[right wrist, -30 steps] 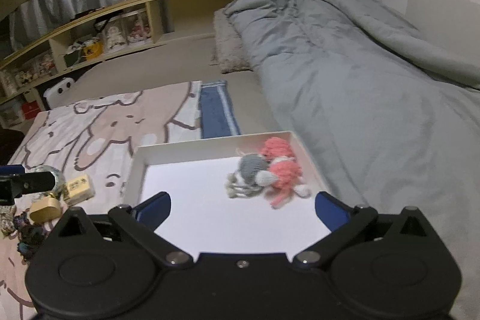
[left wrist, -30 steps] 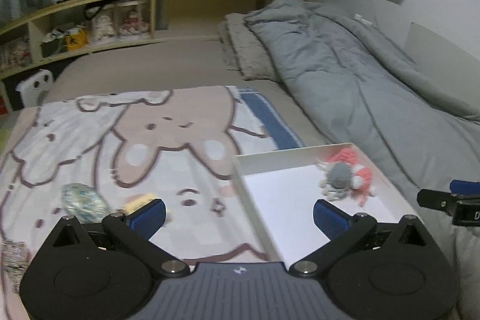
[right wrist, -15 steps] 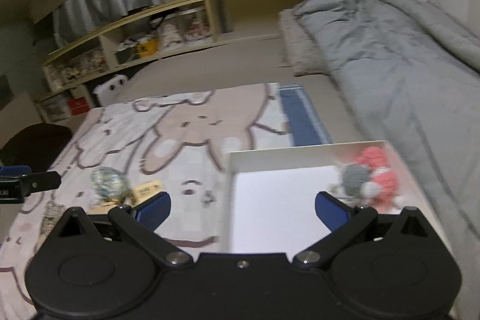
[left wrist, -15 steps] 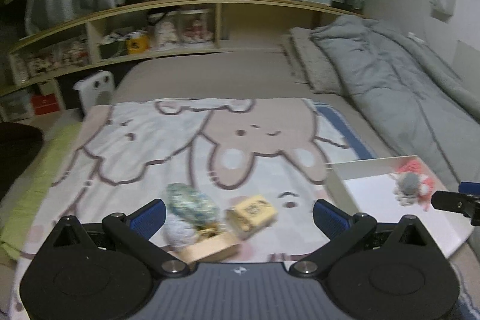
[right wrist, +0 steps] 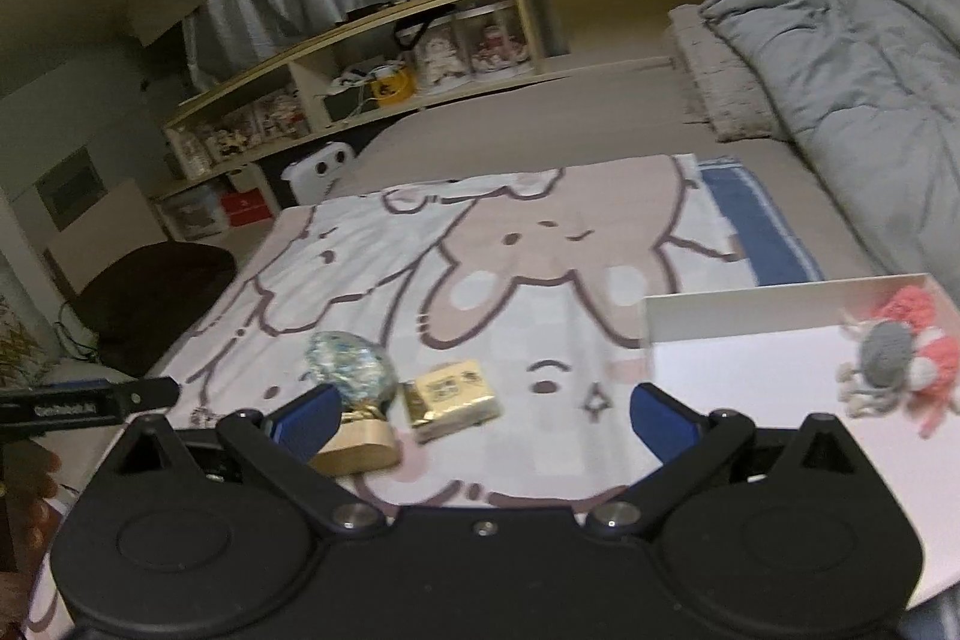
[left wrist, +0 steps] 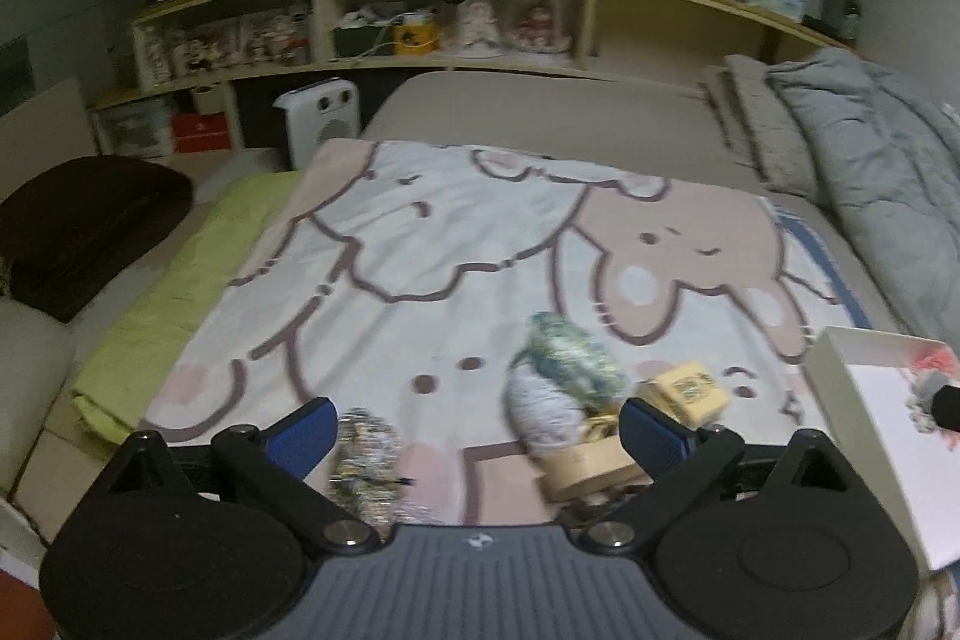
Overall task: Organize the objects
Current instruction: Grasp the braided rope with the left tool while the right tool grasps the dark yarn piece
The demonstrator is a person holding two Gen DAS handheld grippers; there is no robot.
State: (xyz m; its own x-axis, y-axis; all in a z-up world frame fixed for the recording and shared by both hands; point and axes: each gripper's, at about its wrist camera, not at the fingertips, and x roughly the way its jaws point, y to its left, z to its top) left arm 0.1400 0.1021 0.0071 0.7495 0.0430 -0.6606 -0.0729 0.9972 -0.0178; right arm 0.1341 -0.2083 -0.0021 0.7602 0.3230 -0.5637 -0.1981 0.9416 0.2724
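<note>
A white tray (right wrist: 750, 316) lies on the bed at the right with a grey and pink crochet toy (right wrist: 894, 364) in its far corner. On the cartoon blanket (left wrist: 480, 244) stand a glittery globe on a wooden base (right wrist: 351, 382), a small yellow box (right wrist: 453, 391) and a sparkly bundle (left wrist: 363, 460). My left gripper (left wrist: 474, 427) is open over the globe (left wrist: 570, 370) and the bundle. My right gripper (right wrist: 486, 409) is open above the yellow box, left of the tray.
A grey duvet (right wrist: 870, 58) covers the bed's right side. A wooden shelf (left wrist: 480, 16) with figurines runs behind the bed. A white heater (left wrist: 318, 112) and a dark chair (left wrist: 78, 220) stand at the left. A green sheet (left wrist: 180, 280) edges the blanket.
Both grippers have swung left, away from the tray and toward the loose objects on the blanket. Both stay open and empty.
</note>
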